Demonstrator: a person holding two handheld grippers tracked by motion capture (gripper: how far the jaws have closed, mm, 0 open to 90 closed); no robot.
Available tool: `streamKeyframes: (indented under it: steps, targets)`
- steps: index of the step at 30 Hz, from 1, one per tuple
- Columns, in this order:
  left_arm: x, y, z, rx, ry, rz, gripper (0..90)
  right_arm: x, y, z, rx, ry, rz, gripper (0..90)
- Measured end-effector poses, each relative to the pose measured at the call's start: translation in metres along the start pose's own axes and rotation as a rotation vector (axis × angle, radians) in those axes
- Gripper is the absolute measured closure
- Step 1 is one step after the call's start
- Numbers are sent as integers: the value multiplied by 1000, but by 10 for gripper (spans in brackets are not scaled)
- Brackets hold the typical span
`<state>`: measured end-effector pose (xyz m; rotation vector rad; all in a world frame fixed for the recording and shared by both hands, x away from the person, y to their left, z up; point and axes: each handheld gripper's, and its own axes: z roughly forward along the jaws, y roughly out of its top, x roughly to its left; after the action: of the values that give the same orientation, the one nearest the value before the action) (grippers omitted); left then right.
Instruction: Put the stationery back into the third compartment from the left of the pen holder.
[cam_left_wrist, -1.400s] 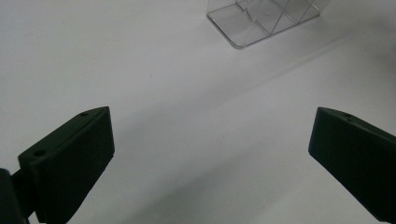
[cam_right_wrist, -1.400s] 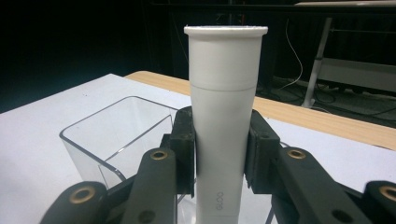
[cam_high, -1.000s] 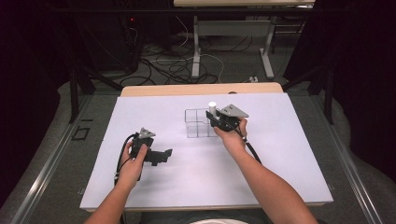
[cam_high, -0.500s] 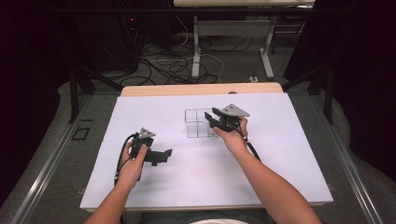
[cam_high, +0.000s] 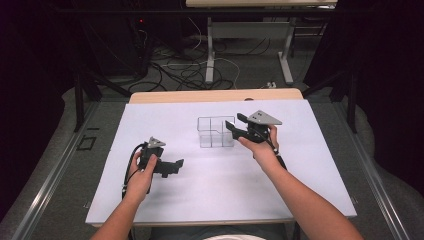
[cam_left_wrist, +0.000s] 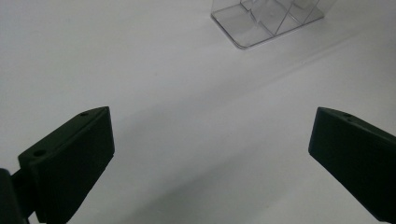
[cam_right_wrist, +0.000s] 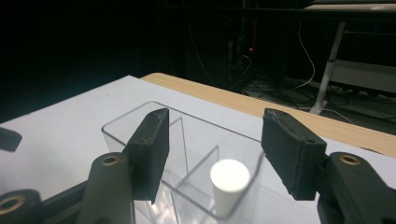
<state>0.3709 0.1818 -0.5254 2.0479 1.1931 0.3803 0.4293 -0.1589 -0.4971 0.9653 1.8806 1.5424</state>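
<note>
A clear plastic box (cam_high: 216, 131) with several compartments stands on the white table sheet (cam_high: 200, 195). In the right gripper view a white cylinder (cam_right_wrist: 229, 184) stands upright in the compartment of the box (cam_right_wrist: 140, 112) nearest my right gripper. My right gripper (cam_high: 235, 121) hovers at the box's right edge; its jaws have just been opening and nothing is between them (cam_right_wrist: 215, 119). My left gripper (cam_high: 176, 167) rests low at the near left, open and empty (cam_left_wrist: 210, 135), with the box (cam_left_wrist: 268, 21) ahead of it.
The sheet covers a wooden table whose far edge (cam_high: 215, 95) shows. Beyond it are table legs and cables (cam_high: 200, 70) on a dark floor. Bare sheet lies around the box on every side.
The right gripper held the white cylinder over the box; now its jaws stand apart and it has drawn back to the right and upward. The left gripper has stayed put.
</note>
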Motion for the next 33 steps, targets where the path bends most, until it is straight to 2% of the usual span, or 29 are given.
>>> streamKeyframes:
  steps: [3,5,8,10,13,14,16,19,25,27,31,33]
  targets:
    - [0,0,0,4,-1,0,3,-4,-1,-11,10,8,34,405]
    - [1,0,0,0,1,3,3,-9,-1,-18,9,-2,5,355]
    - [1,0,0,0,7,-2,3,-16,-2,-28,20,-38,19,264]
    - [1,0,0,-1,7,-3,3,-21,-1,-34,60,-64,42,177]
    - [1,0,0,-1,7,-3,3,-27,-2,-41,99,-91,31,151]
    - [1,0,0,-1,7,-3,3,-29,-3,-44,104,-96,20,145]
    - [1,0,0,-1,7,-3,3,-32,-5,-48,91,-108,37,128]
    - [1,0,0,-1,6,-5,3,-37,-8,-55,105,-122,32,48]
    - [3,-1,-1,-5,8,-12,3,-44,-18,-67,124,-161,56,0]
    - [3,-1,-1,-6,7,-12,3,-45,-22,-71,151,-163,68,0]
    - [3,0,-2,-4,10,-18,3,-48,-30,-76,186,-162,51,0]
    - [3,0,-2,-8,8,-16,3,-50,-34,-77,196,-183,35,0]
